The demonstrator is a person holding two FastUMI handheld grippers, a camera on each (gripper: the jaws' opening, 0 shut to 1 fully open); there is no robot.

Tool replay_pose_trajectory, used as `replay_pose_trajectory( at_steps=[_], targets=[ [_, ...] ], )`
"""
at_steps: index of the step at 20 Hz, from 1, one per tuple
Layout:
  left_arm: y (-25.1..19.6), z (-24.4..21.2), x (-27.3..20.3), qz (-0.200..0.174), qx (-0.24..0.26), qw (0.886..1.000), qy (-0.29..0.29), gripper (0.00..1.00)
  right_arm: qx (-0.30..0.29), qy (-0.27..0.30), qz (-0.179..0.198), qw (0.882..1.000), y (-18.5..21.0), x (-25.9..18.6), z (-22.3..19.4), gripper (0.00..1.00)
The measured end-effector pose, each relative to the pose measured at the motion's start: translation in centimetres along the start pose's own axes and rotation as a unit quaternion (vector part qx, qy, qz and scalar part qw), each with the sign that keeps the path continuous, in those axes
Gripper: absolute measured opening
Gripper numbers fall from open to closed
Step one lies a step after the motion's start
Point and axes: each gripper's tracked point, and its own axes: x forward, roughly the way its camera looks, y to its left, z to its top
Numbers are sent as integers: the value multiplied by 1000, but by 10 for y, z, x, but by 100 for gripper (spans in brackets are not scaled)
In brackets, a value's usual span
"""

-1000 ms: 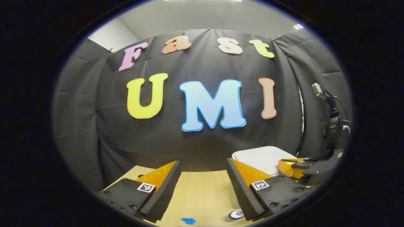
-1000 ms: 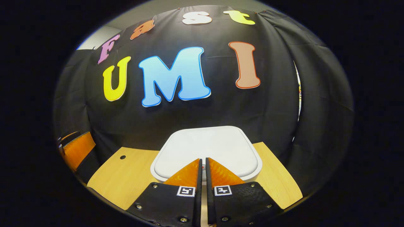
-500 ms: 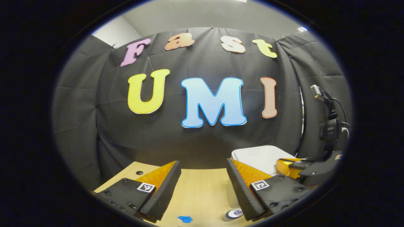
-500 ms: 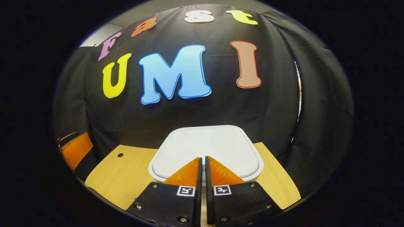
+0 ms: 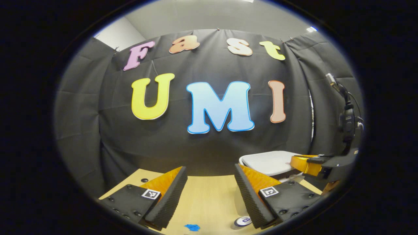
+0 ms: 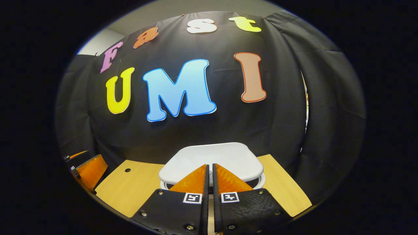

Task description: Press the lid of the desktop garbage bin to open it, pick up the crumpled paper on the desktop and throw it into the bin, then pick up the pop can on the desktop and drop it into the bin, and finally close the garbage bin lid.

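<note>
right tongs (image 6: pixel 209 169) pressed together, empty, over bin lid (image 6: pixel 225 156) | lid lifted at front | left tongs (image 5: pixel 210 178) wide above tabletop (image 5: pixel 209 195)

Booth backdrop and tabletop, as I see them from both feeds

I'm looking at a black cloth wall (image 5: pixel 209 153) hung in creased panels and wrapping round both sides, with a pale grey ceiling (image 5: pixel 215 16) above it and a white wall patch (image 5: pixel 119 32) at the upper left. Below runs a light wooden tabletop (image 6: pixel 130 192) with a small dark hole (image 6: pixel 127 170) near its far left corner.
</note>
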Motion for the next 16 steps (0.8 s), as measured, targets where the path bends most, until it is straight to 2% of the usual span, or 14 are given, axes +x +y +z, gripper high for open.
replay_pose_trajectory(
  at_steps=[7,12,16],
  targets=[
    [1,-1,-3,2,-2,1000,1,93,-34,-53,12,998,13,-20,27,7],
    [1,0,-5,2,-1,1000,-1,97,-34,-51,20,998,17,-21,26,7],
    [4,-3,-5,6,-5,1000,3,95,-31,-49,20,998,16,-20,25,7]
  ],
)
